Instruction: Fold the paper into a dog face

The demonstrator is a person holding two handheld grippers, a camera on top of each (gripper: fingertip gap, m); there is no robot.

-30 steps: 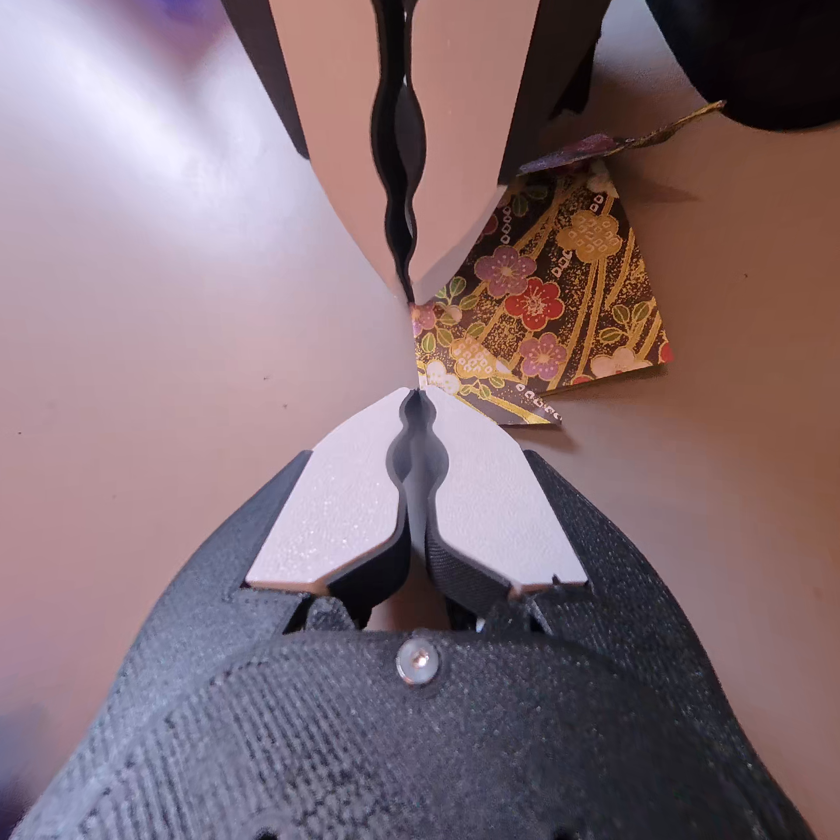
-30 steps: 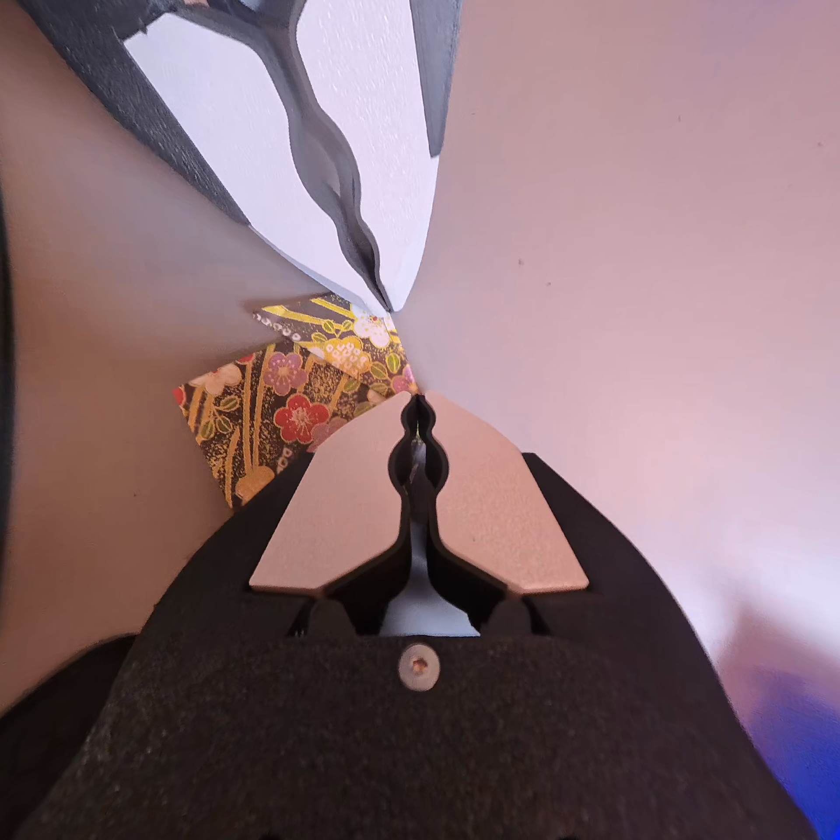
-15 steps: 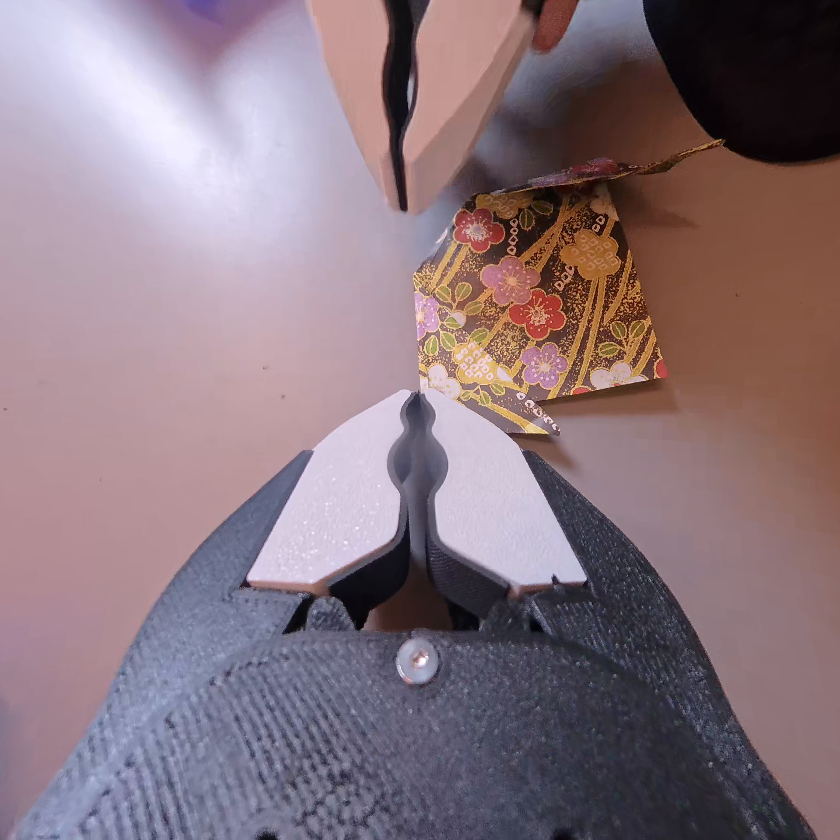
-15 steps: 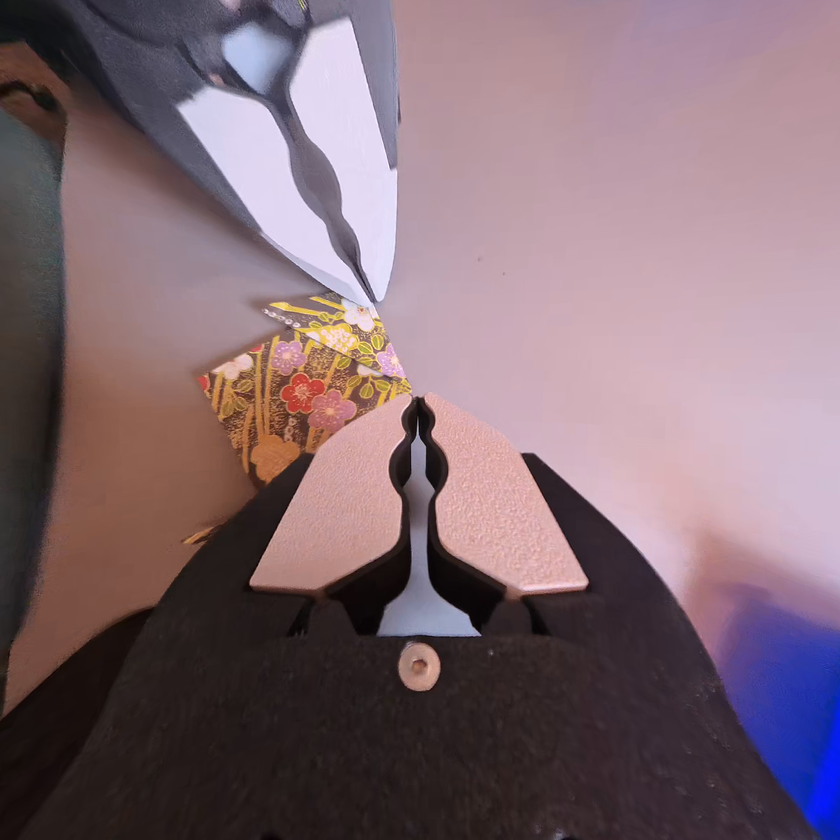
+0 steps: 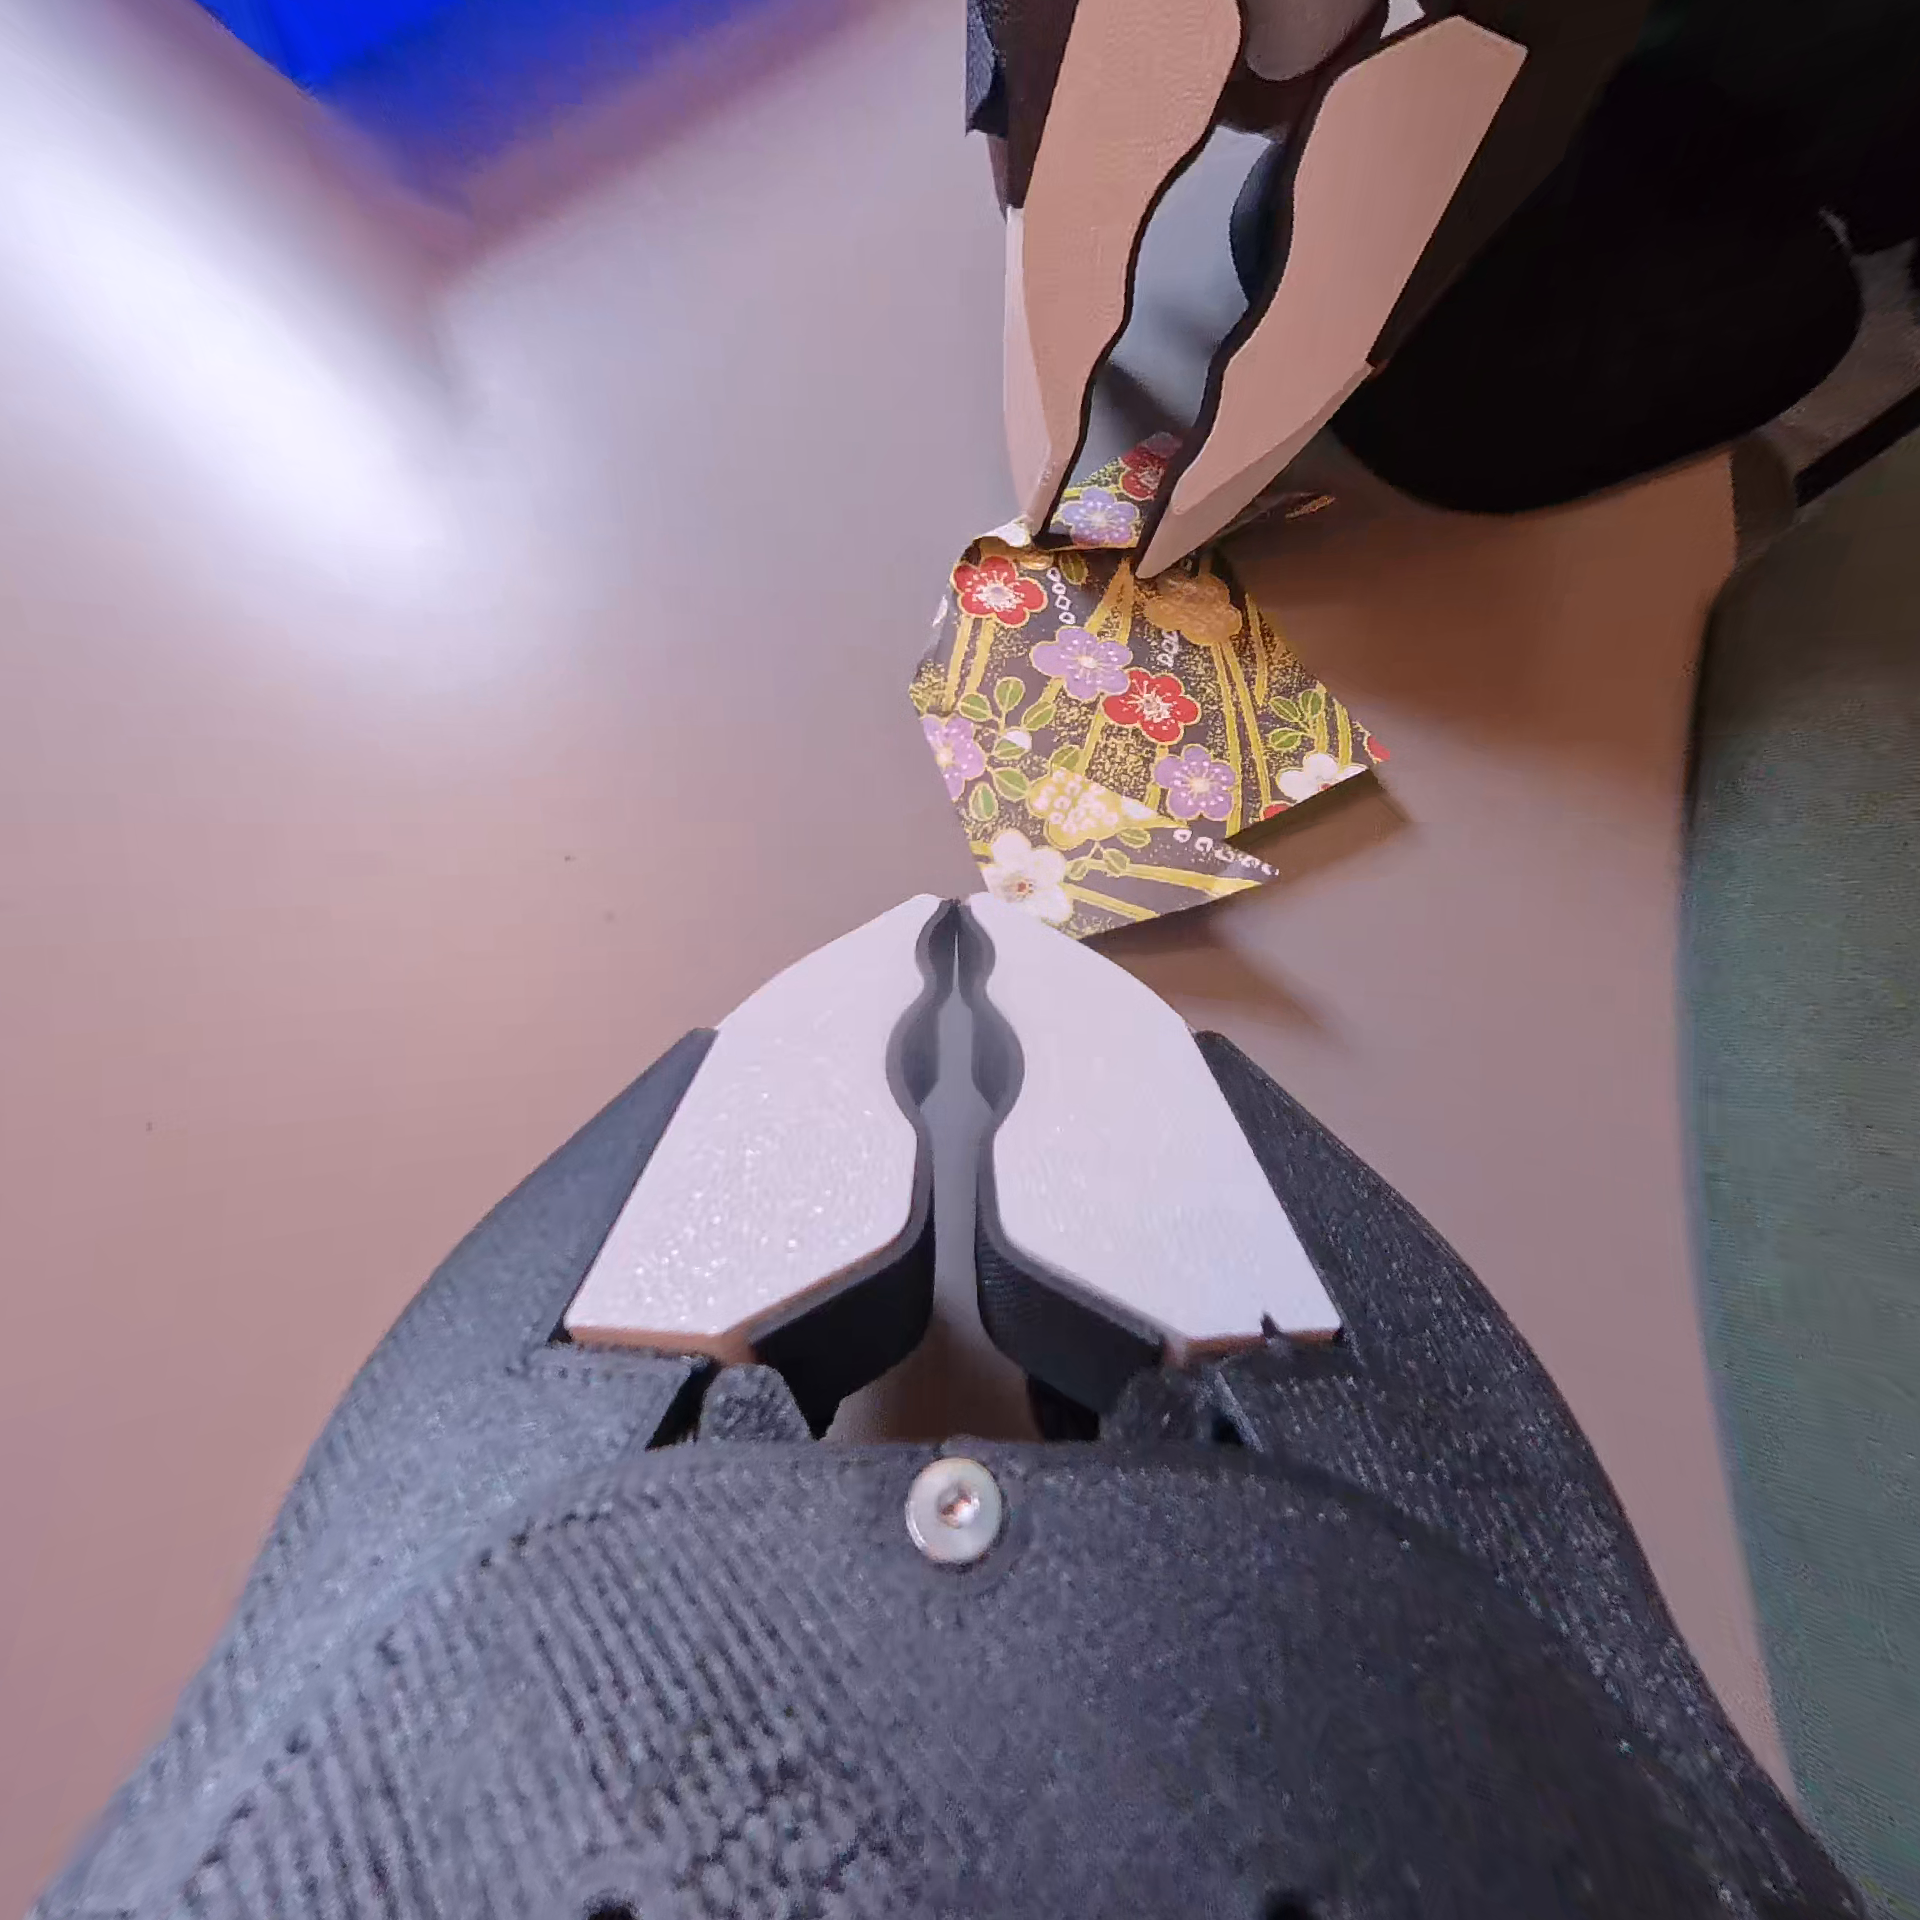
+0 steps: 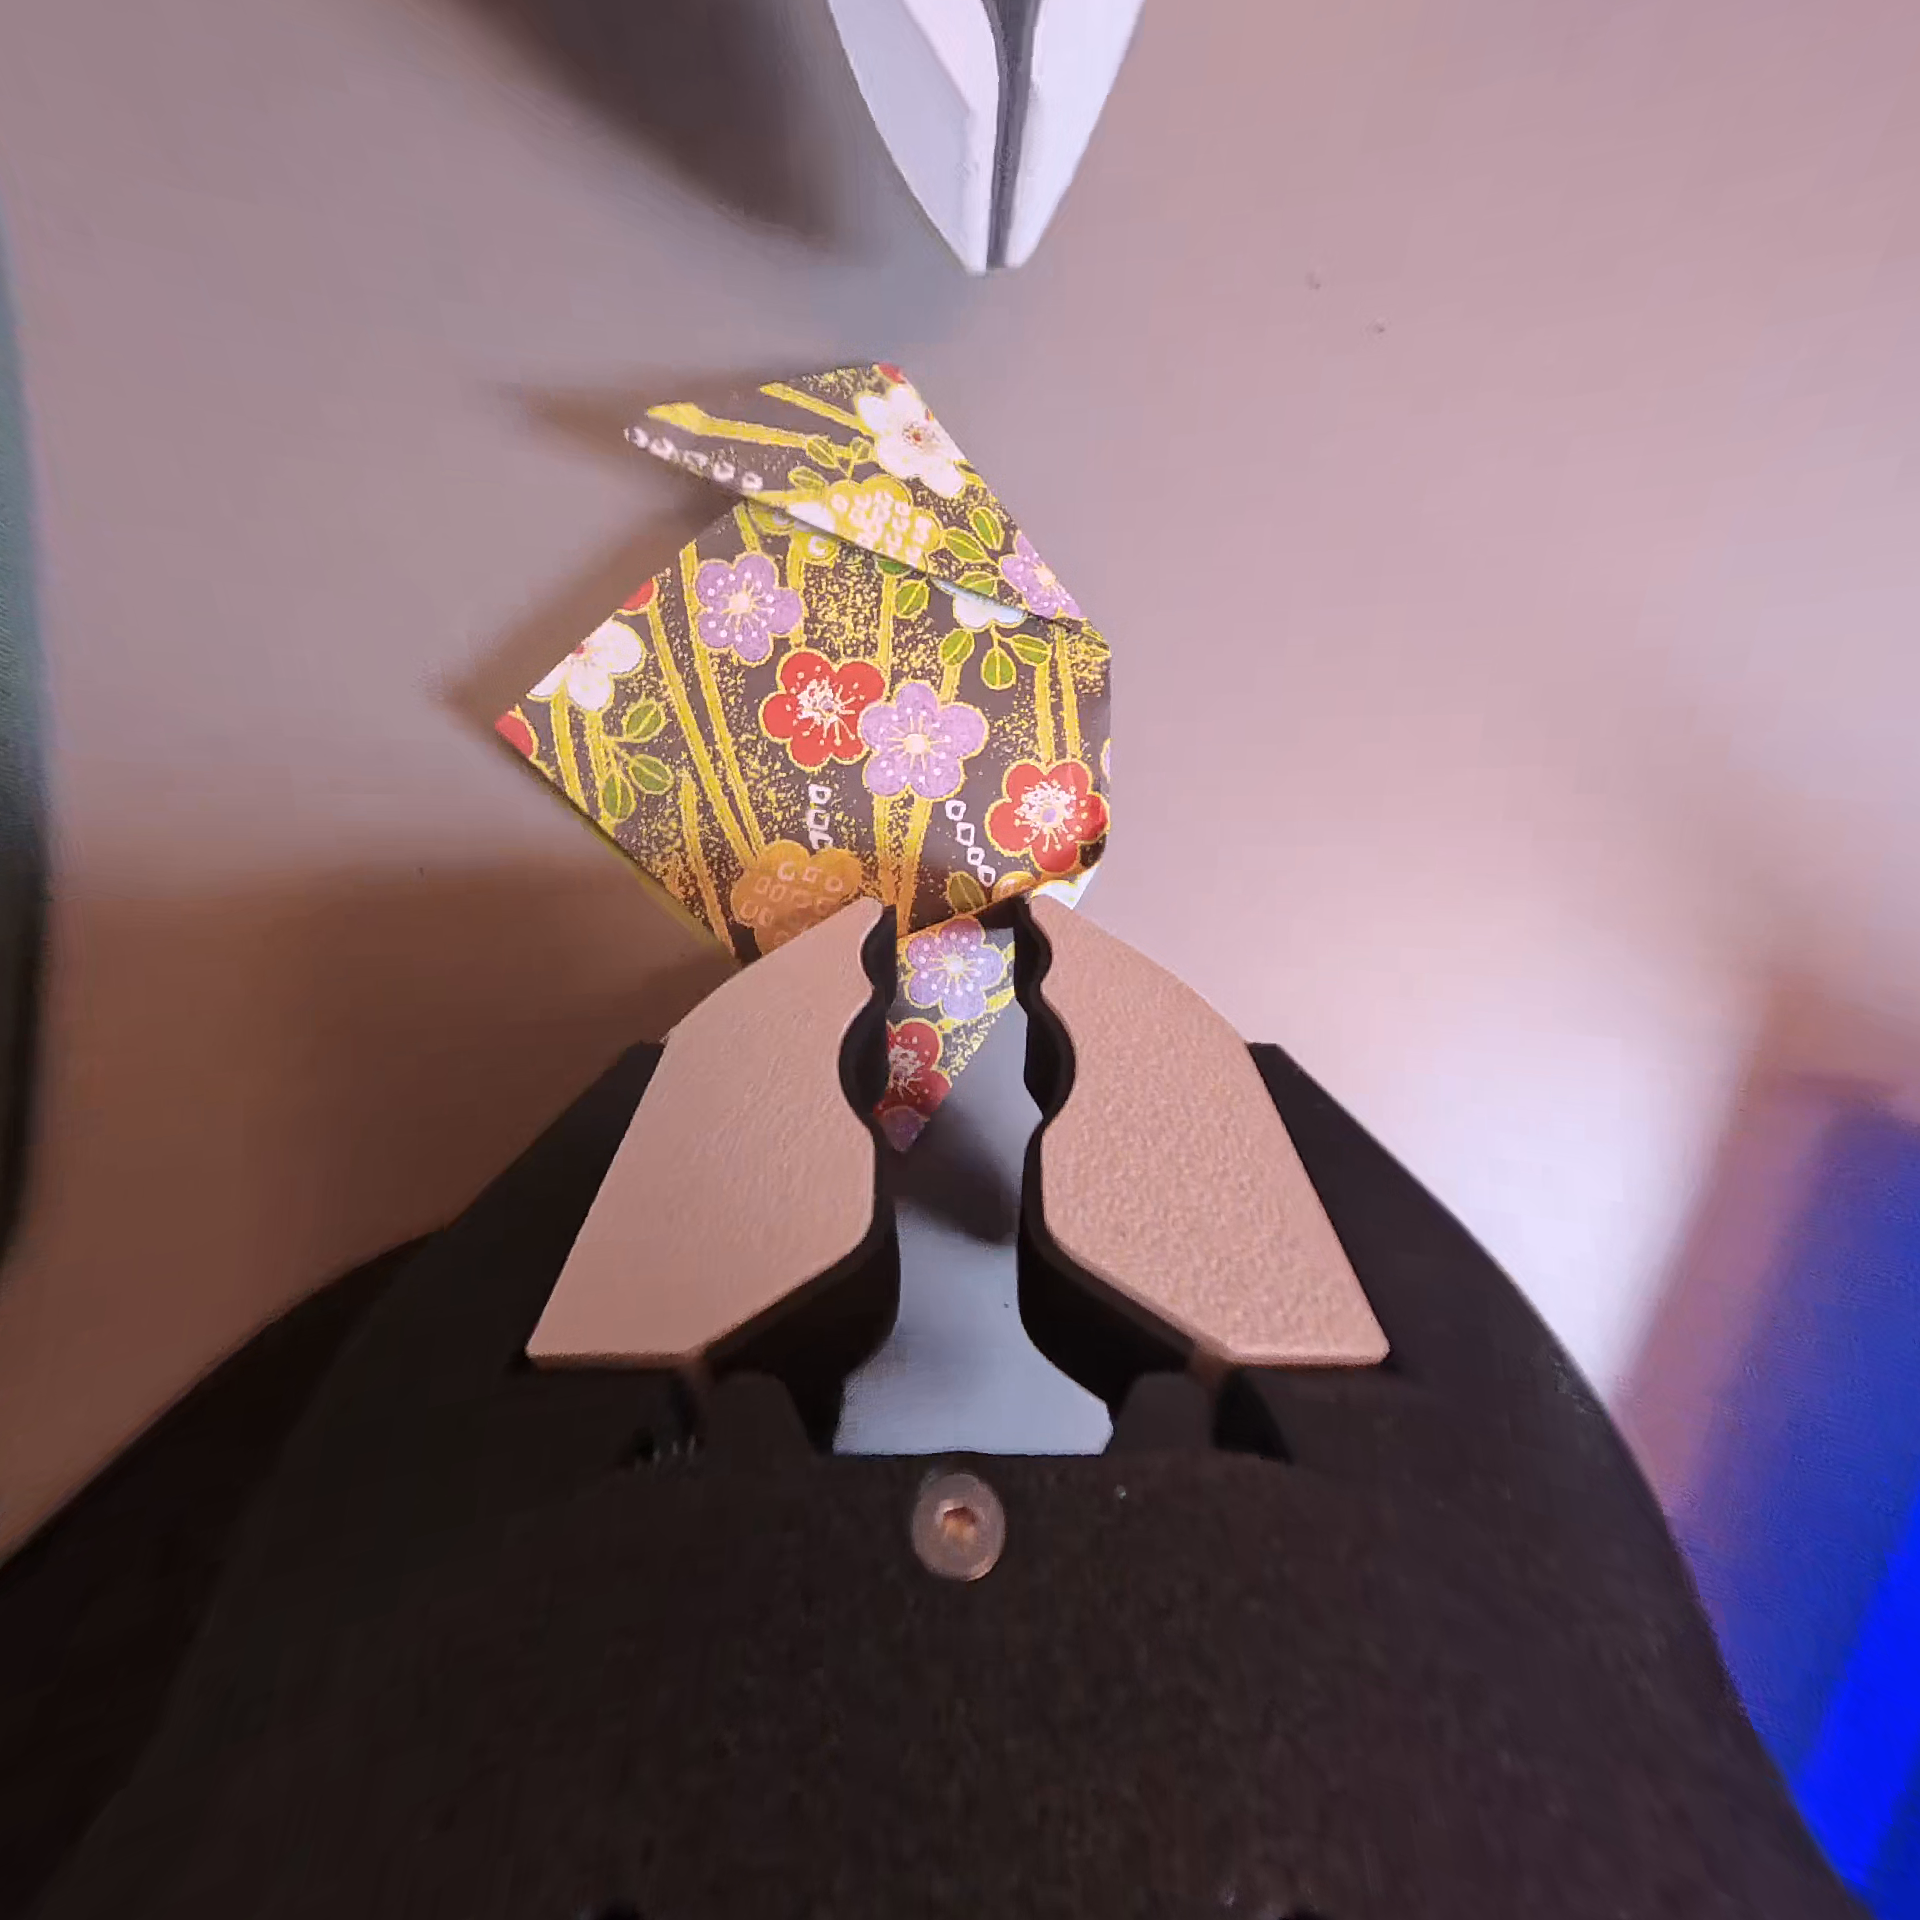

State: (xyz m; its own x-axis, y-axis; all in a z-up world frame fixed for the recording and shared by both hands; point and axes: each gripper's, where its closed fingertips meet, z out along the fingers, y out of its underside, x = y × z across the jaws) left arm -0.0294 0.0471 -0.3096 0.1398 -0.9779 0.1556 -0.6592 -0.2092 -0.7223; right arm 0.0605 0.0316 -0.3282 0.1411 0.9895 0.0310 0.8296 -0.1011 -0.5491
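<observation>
Right hand-held gripper (image 6: 954, 912) parted, straddling glossy floral folded paper's (image 6: 831, 717) pointed flap; left hand-held gripper (image 5: 956, 906) closed.

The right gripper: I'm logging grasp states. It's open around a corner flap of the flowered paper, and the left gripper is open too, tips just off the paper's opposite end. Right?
Not quite. The left gripper is shut, not open; the left wrist view shows its tips together. The rest holds: the right gripper is open around a corner flap of the flowered paper.

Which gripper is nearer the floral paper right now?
Right. The right gripper is open astride a flap of the floral paper; the left gripper, shut, sits just off its opposite corner.
</observation>
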